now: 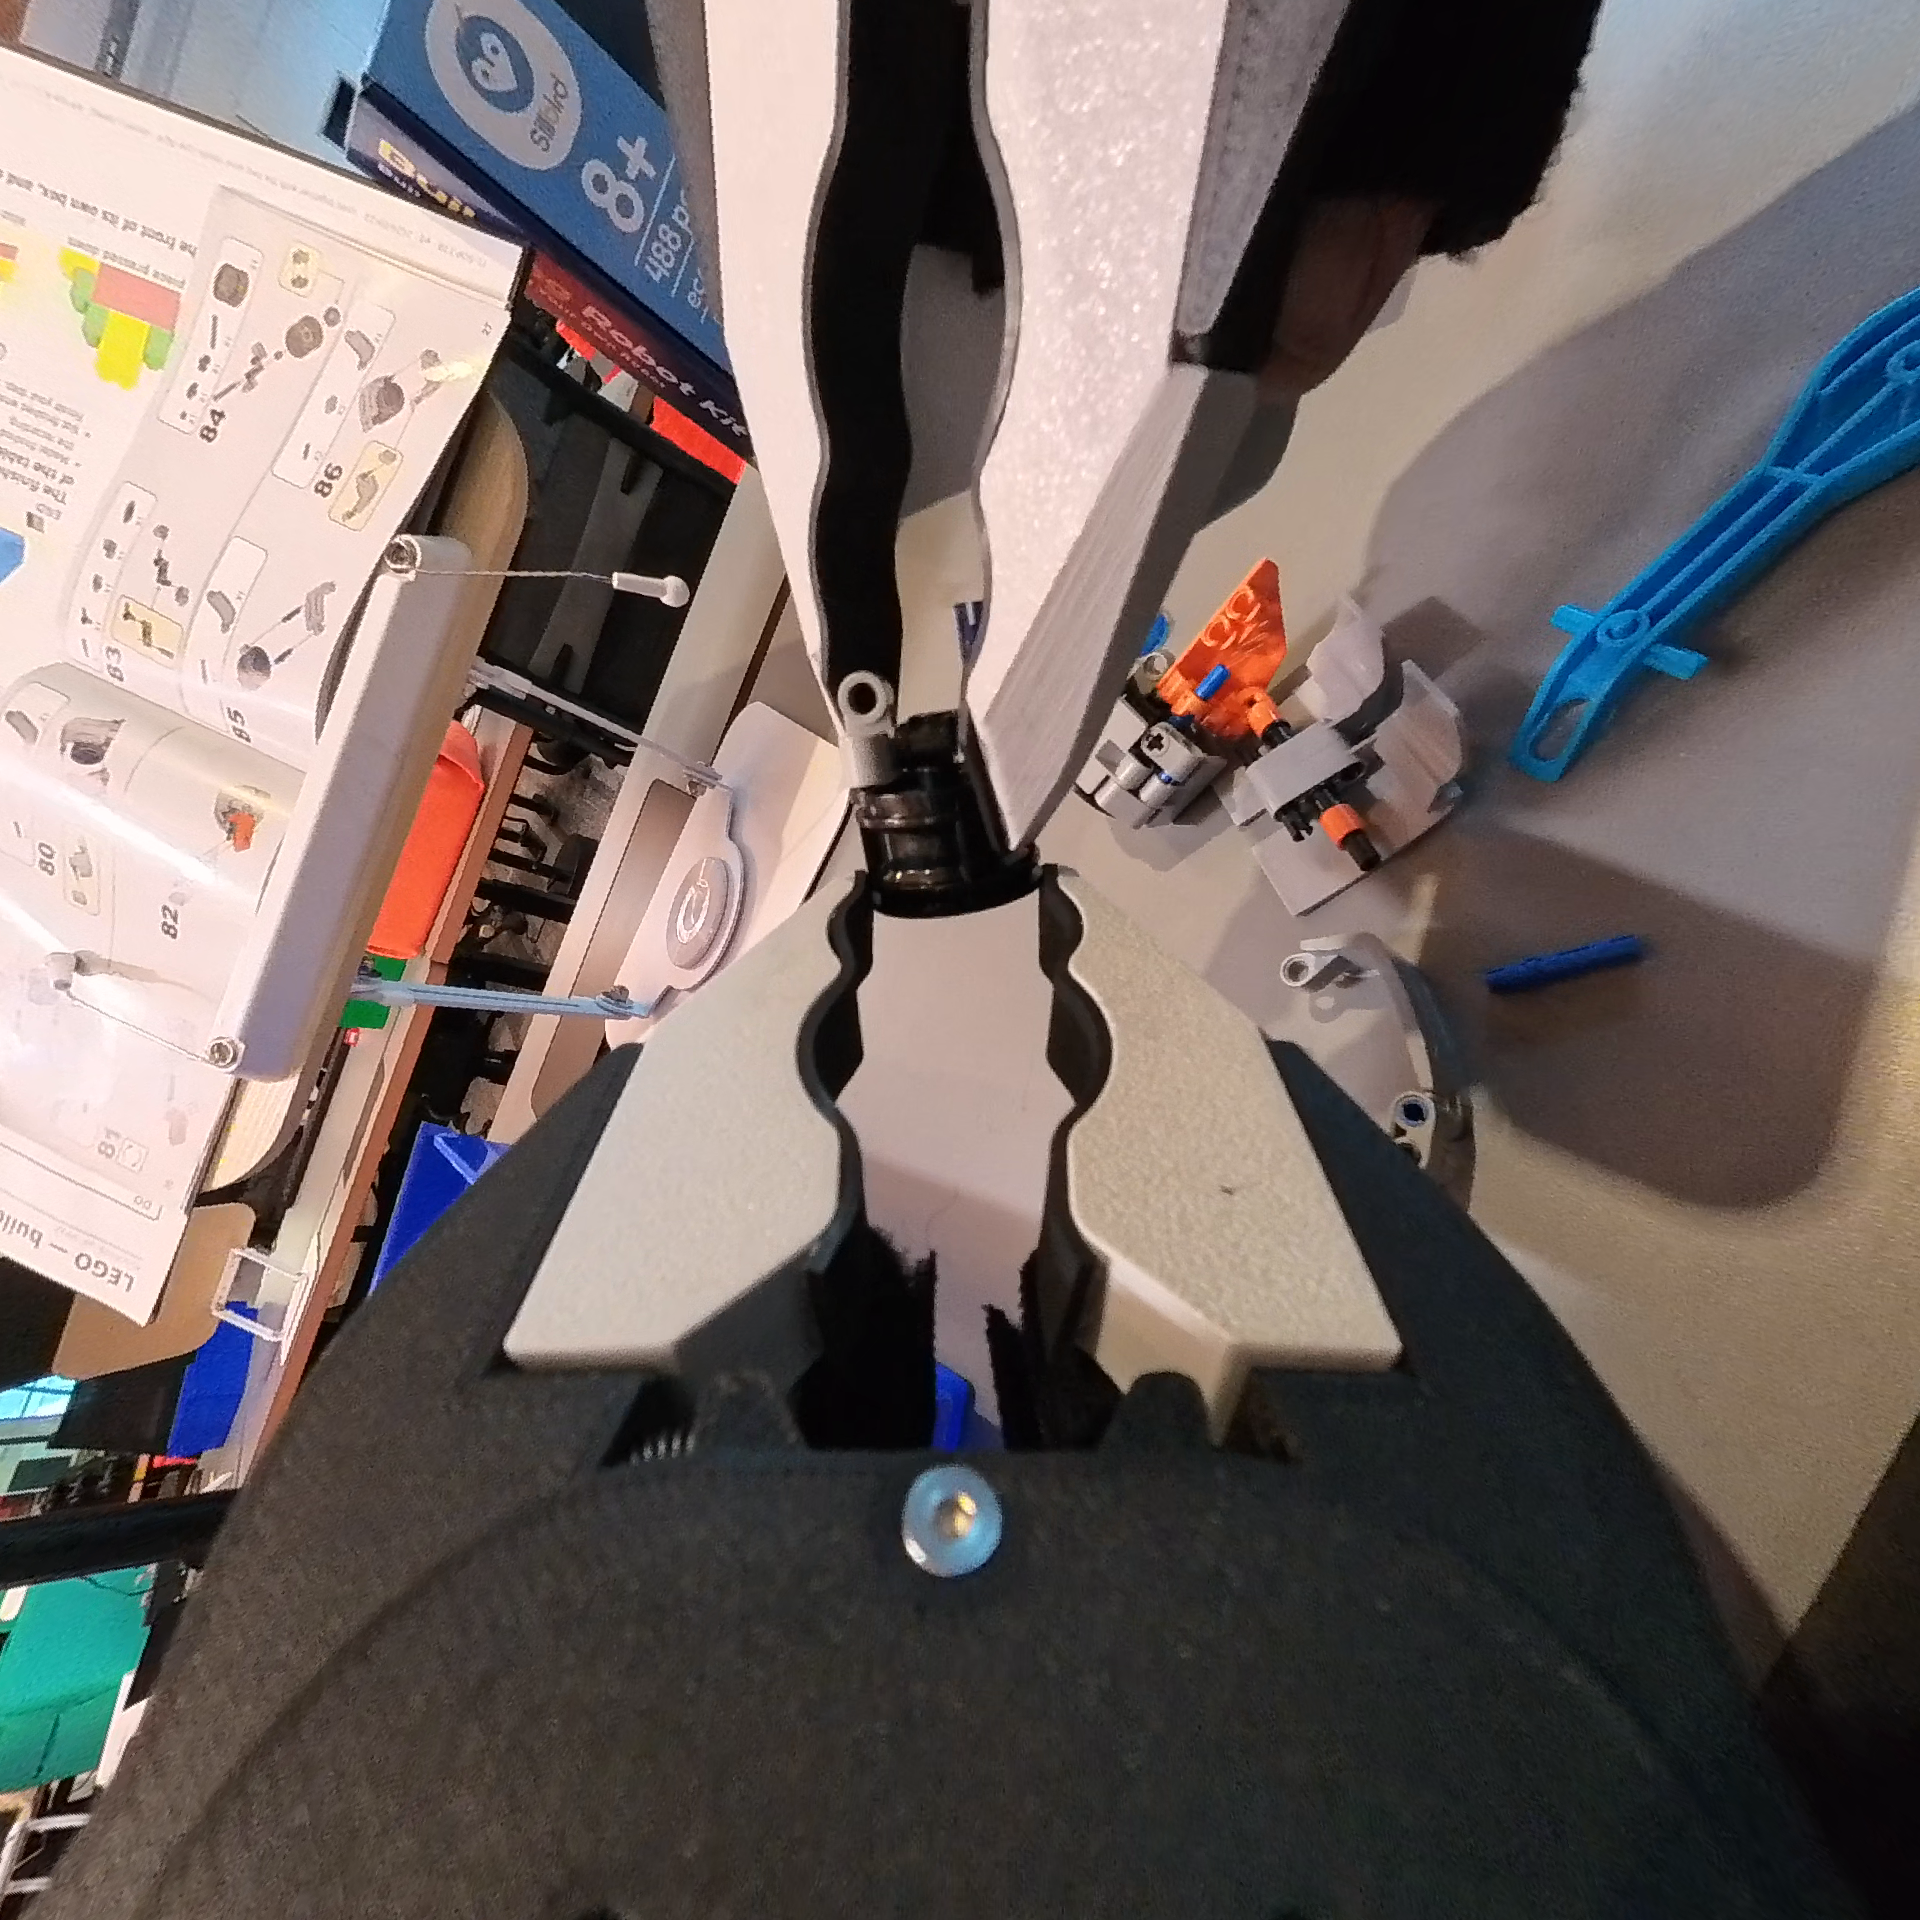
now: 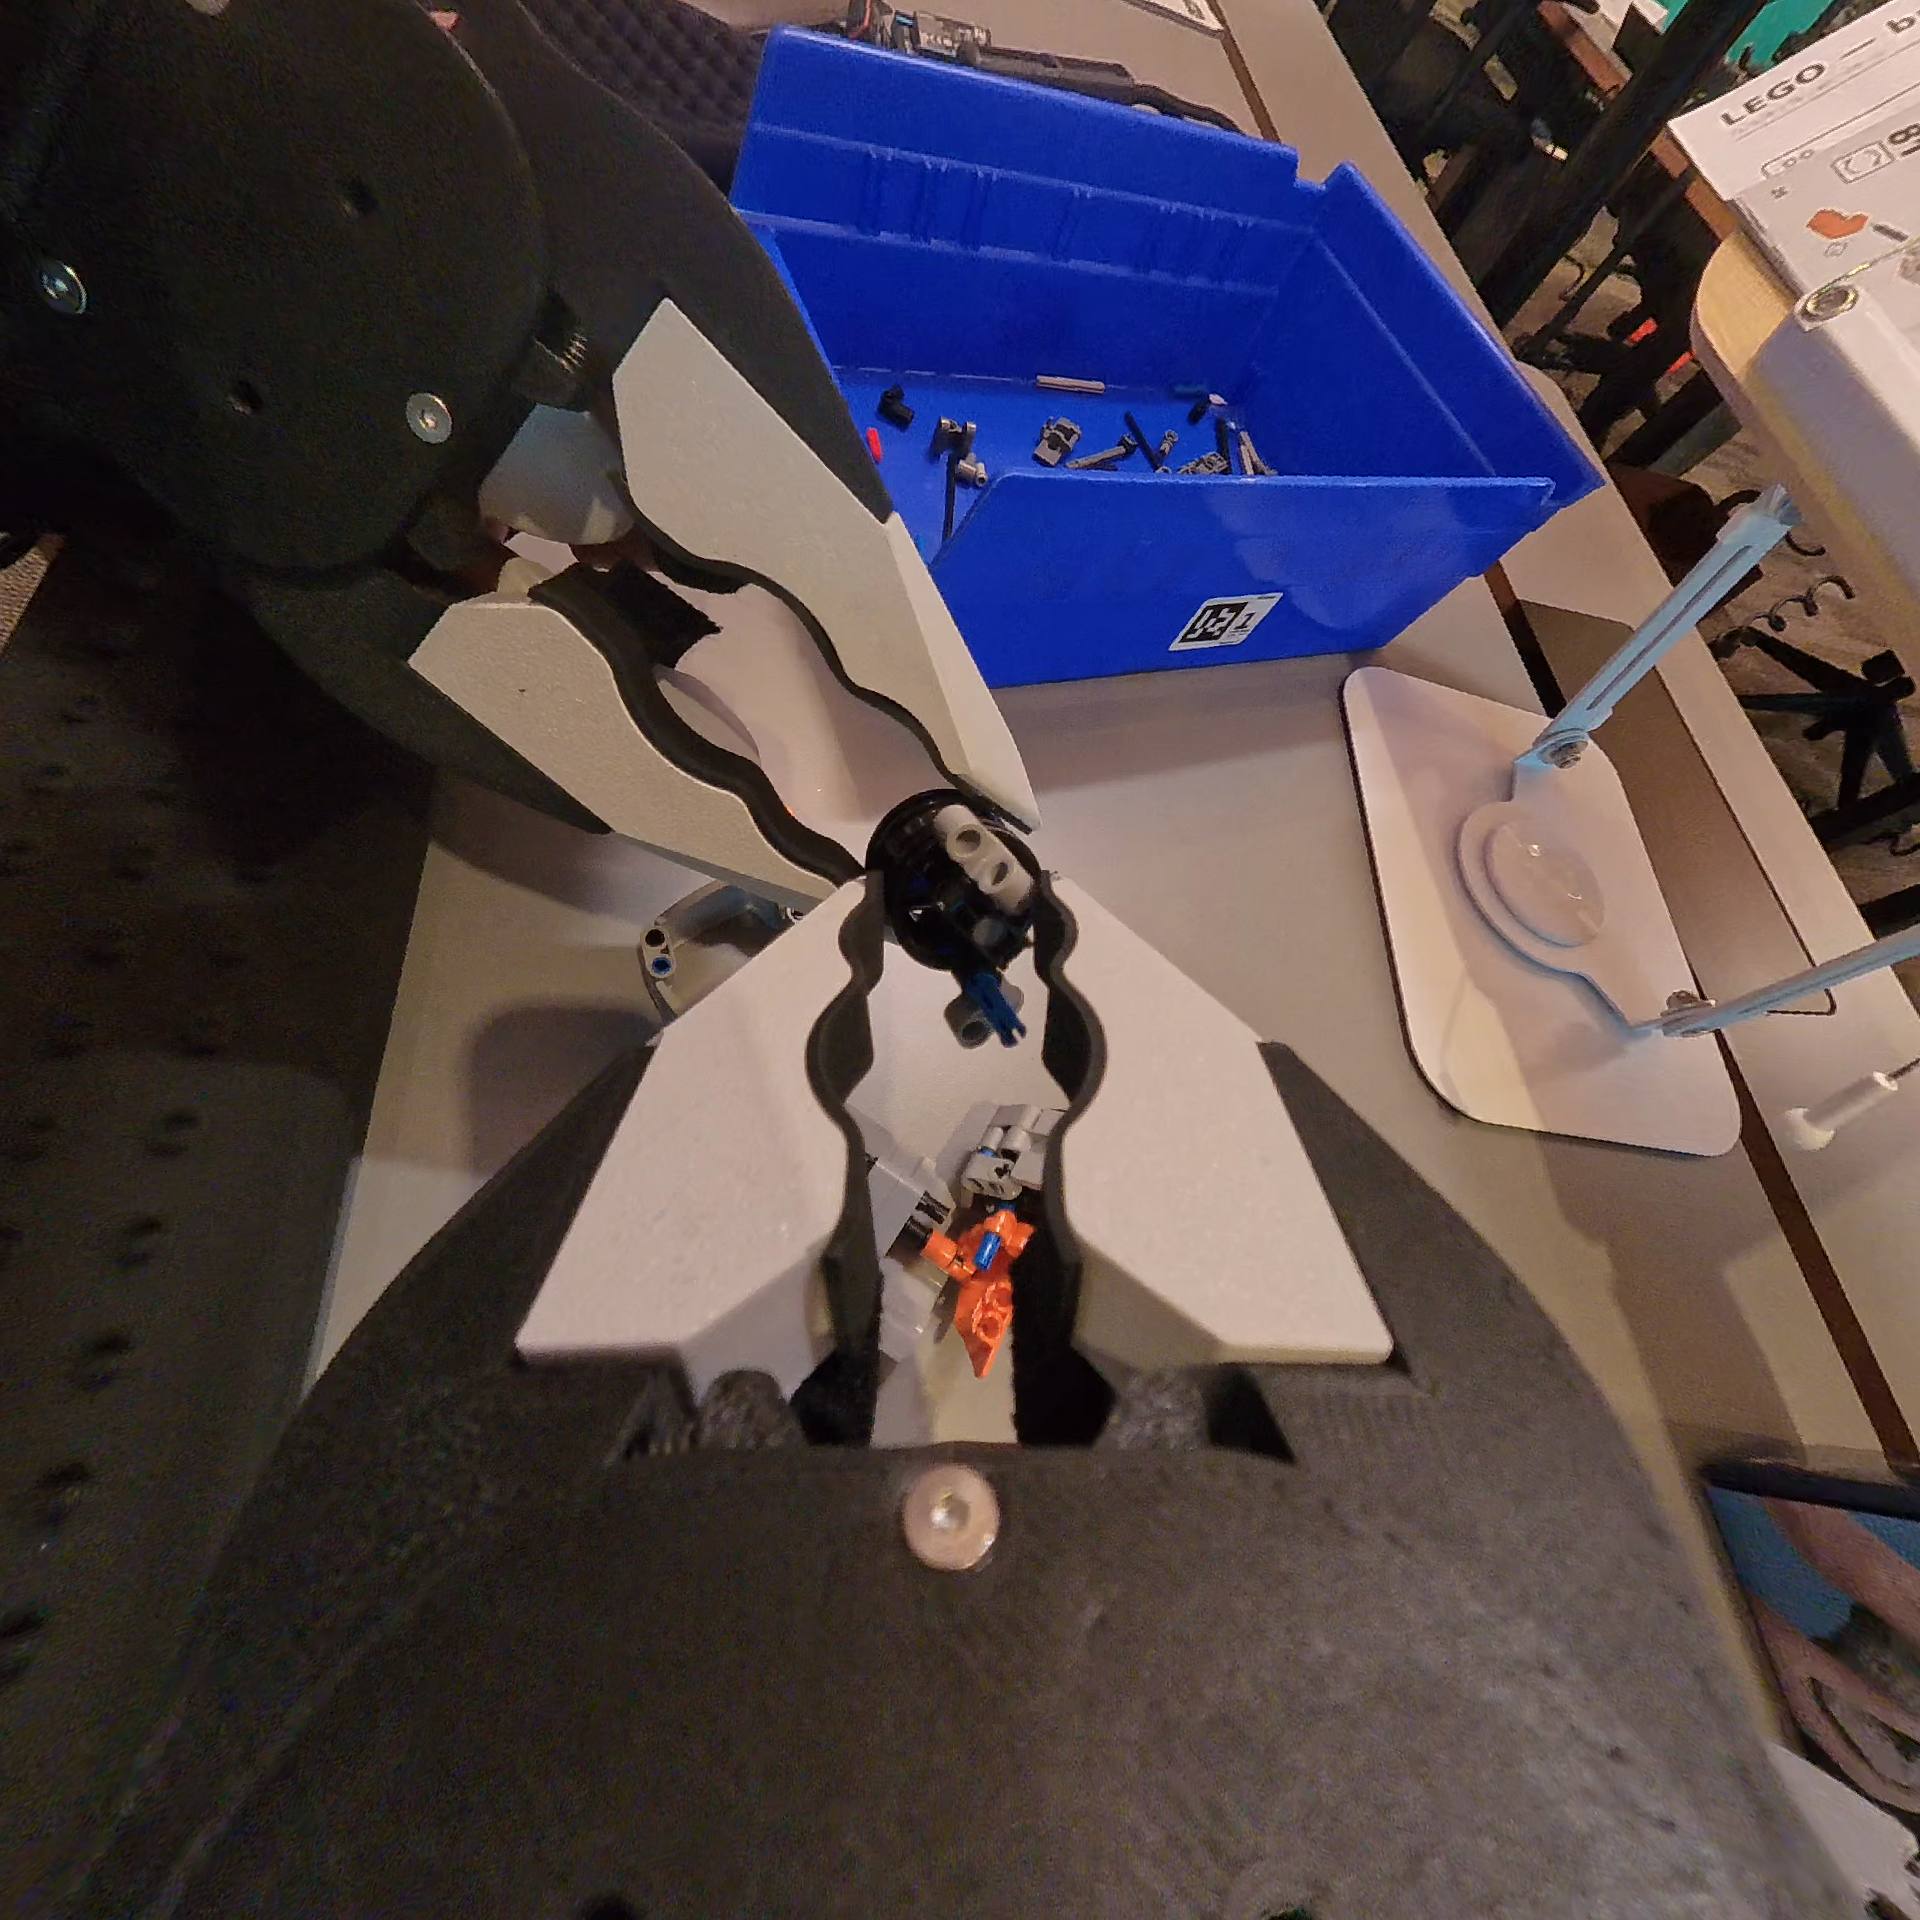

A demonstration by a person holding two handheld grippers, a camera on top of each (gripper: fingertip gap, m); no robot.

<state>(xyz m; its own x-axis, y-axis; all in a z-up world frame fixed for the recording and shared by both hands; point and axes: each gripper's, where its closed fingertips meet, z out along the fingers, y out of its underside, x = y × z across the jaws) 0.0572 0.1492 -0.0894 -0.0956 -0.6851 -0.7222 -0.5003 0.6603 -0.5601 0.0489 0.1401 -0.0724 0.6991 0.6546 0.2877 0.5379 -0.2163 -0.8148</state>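
Left wrist view shows my left tongs (image 1: 951,883) and right tongs (image 1: 914,727) both clamped on one black wheel piece (image 1: 925,831) mid-frame, above the grey table (image 1: 1558,364).

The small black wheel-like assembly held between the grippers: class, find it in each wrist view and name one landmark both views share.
Left wrist view: the black assembly sits at centre, at the left gripper fingertips, with the right gripper coming down from above.
Right wrist view: it sits just above centre, at the right gripper fingertips, with the left gripper entering from the upper left.
Shared landmark: the grey-and-orange brick model on the table.
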